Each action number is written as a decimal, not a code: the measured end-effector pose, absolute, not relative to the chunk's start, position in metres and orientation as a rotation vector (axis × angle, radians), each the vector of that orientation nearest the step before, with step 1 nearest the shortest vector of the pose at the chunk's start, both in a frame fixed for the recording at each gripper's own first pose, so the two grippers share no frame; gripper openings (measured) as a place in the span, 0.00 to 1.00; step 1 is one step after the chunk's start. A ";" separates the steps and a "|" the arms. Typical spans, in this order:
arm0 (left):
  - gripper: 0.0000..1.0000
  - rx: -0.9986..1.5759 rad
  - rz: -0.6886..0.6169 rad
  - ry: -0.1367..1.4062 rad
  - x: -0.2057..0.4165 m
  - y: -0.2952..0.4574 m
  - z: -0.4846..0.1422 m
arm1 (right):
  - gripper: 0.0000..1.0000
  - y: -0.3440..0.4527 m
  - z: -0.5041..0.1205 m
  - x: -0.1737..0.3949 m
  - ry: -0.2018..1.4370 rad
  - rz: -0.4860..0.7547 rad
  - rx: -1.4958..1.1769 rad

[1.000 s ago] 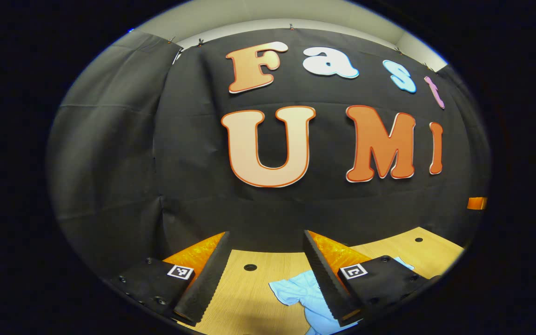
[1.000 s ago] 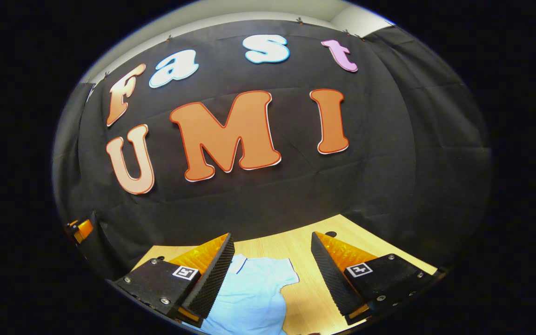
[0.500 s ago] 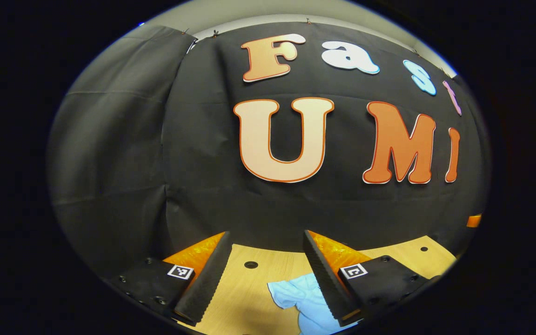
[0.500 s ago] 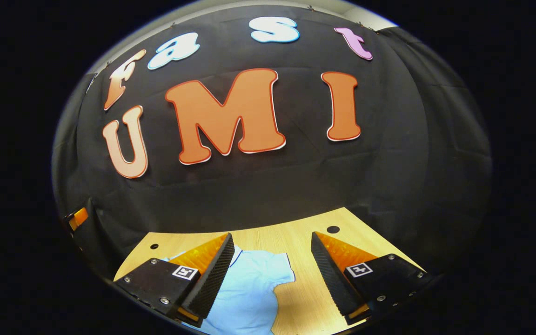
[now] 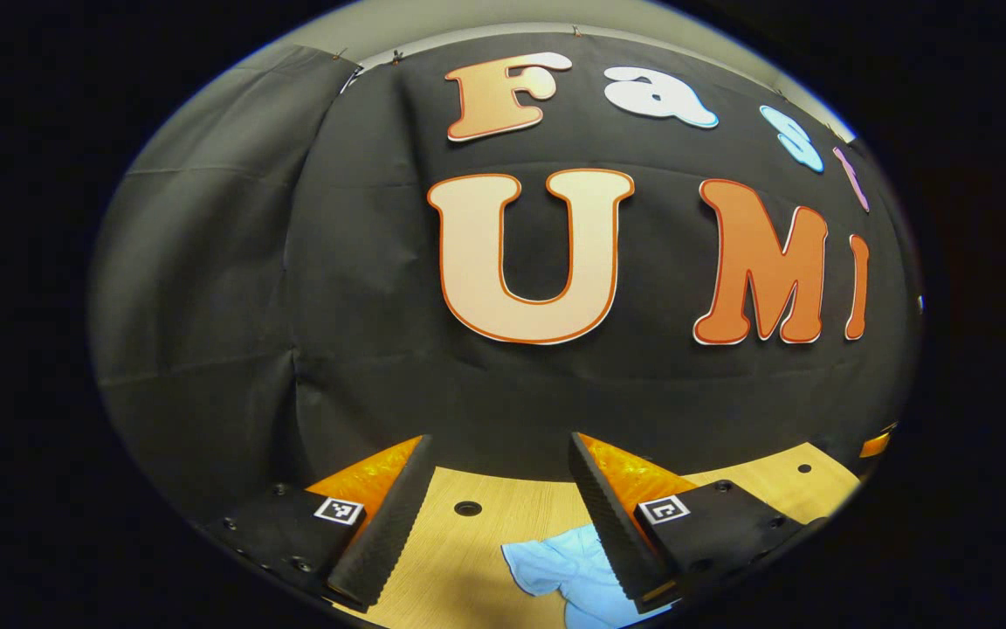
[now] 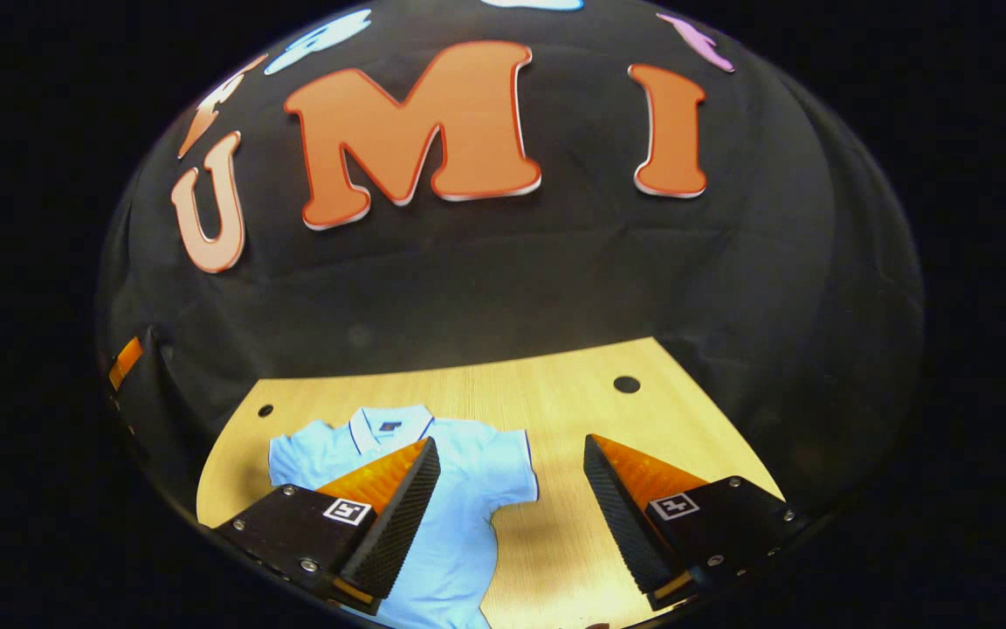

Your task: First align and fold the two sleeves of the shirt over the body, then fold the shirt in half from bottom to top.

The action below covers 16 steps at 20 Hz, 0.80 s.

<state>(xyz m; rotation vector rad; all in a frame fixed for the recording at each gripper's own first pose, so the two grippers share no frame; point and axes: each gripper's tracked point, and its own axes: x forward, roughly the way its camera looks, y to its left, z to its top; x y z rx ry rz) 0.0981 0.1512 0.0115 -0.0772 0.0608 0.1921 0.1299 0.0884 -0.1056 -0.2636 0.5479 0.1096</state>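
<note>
Grippers first: we saw the left gripper (image 5: 496, 515) with its two fingers spread wide and nothing between them, held above the wooden table (image 5: 468, 546) and tilted only slightly down, so that its view looked mostly at the black cloth wall (image 5: 363, 288). The right gripper (image 6: 512, 515) was likewise spread wide and empty, but pitched further down toward the tabletop, clear of the cloth below it.

Between and below the left gripper's fingers we made out one sleeve (image 5: 547, 559) of the light blue polo shirt (image 5: 586, 581), lying flat on the table just beside the inner edge of the right-hand finger (image 5: 612, 524), which covered the rest of the garment. A round hole (image 5: 468, 508) in the tabletop sat beyond the sleeve, near the wall.

The right gripper view gave us far more of the polo shirt (image 6: 459, 515): it lay face up with its collar (image 6: 388, 425) toward the wall, both short sleeves spread out to the sides and not yet folded over the body. The far sleeve (image 6: 298, 454) reached left, the near sleeve (image 6: 512, 472) lay in the gap between the fingers. That view's left-hand finger (image 6: 398, 515) hid part of the chest, and the hem ran out of sight at the bottom edge. Another hole (image 6: 626, 383) sat well apart from the shirt, to the right.

At the left edge of the right gripper view we noticed a small orange object (image 6: 126, 362) too cut off to identify.
</note>
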 end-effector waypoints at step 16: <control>0.99 -0.114 0.256 0.095 0.101 0.197 -0.004 | 1.00 0.031 -0.311 0.232 1.232 -0.129 -0.229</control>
